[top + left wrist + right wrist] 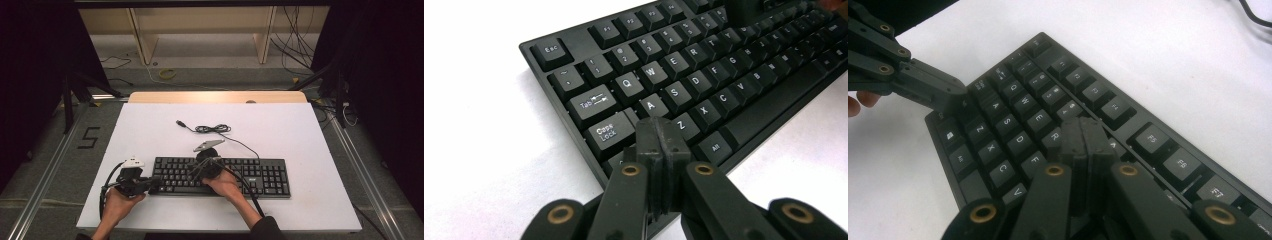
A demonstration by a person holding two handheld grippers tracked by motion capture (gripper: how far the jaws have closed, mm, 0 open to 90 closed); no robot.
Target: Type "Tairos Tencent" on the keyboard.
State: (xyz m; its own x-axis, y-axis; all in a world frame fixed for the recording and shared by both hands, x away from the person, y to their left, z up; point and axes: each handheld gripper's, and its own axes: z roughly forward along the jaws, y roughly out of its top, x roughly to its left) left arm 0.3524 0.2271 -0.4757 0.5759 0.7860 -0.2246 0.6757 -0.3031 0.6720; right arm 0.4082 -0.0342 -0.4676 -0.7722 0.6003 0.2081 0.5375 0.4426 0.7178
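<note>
Keyboard (222, 176) first: black, full-size, lying flat on your white worktop (280, 135) near the front edge, long side running left to right. Its cable (215, 129) trails off behind it, bunched in a small coil, with the plug lying loose on the white surface.

Your left gripper (150, 184) sits at the keyboard's left end, coming in from the side. In the left gripper view (659, 142) its fingers are pressed together with nothing between them, tips over the lower left keys, just beside Caps Lock and Z.

Your right gripper (207, 167) is over the left half of the key field. In the right gripper view (1083, 142) its fingers are likewise closed flat against each other, holding nothing, tips above the keys near R and F; whether they touch the keys you cannot tell
</note>
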